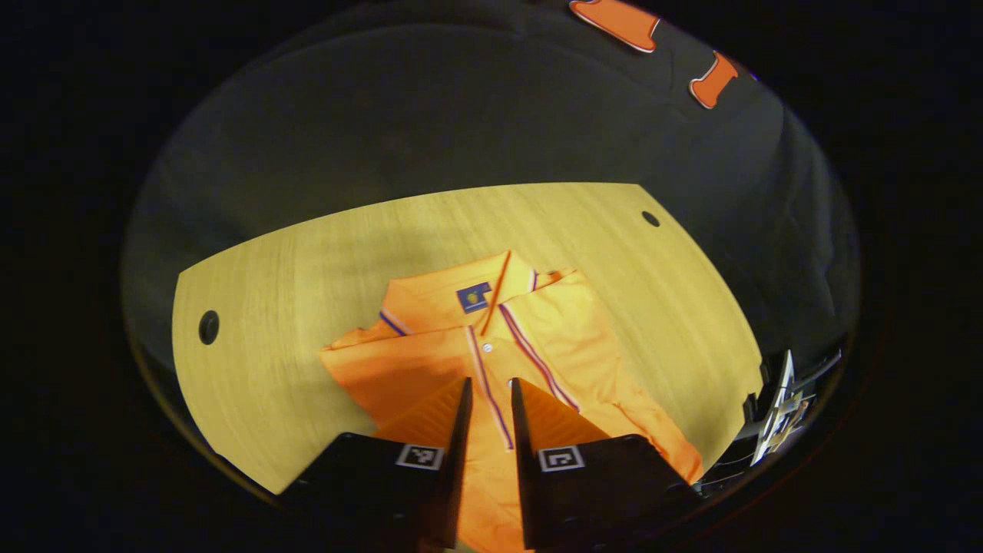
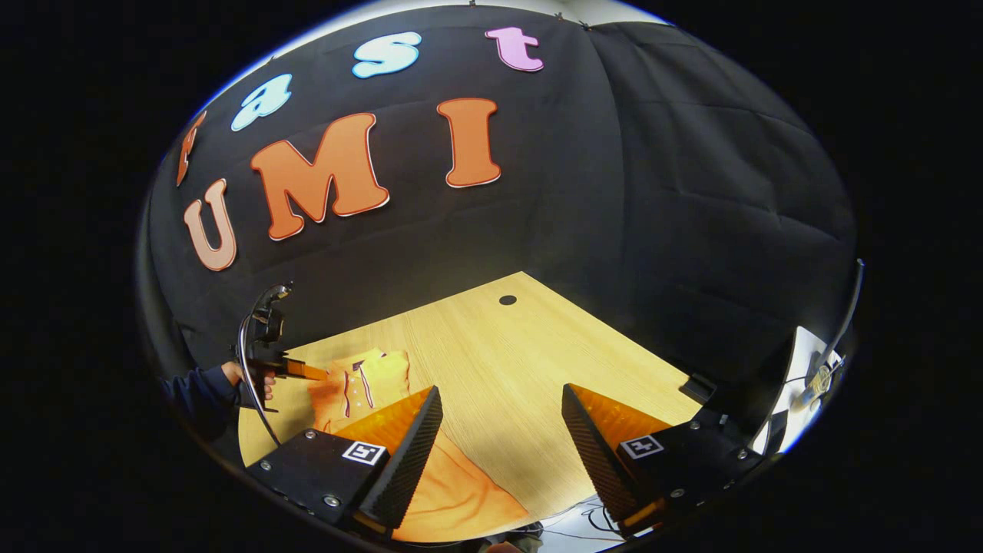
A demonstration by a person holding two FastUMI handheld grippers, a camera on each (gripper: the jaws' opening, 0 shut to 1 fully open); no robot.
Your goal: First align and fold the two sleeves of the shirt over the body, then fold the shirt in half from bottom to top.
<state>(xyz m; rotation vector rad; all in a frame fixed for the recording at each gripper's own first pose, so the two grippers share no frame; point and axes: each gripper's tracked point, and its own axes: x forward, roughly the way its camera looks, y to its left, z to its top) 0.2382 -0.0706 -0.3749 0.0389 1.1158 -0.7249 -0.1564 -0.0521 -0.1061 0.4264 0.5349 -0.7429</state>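
An orange polo shirt (image 1: 430, 361) lies face up on the wooden table (image 1: 307, 261), collar at the far end, both sleeves folded in over the body. My left gripper (image 1: 489, 382) hovers over the striped button placket, its fingers a narrow gap apart with nothing pinched between them. In the right gripper view, a hand (image 2: 234, 376) holds the left gripper (image 2: 311, 372) over the shirt's collar end (image 2: 369, 384). My right gripper (image 2: 499, 392) stands wide open above the table's (image 2: 499, 346) near edge. The shirt's lower part (image 2: 453, 491) lies beside and under its left finger.
The table has round cable holes (image 1: 208, 327), (image 1: 650, 218), (image 2: 508, 299) near its corners. Black cloth walls close in behind and to the sides. Pale equipment with cables (image 2: 814, 376) sits off the table's right edge. Bare wood lies right of the shirt.
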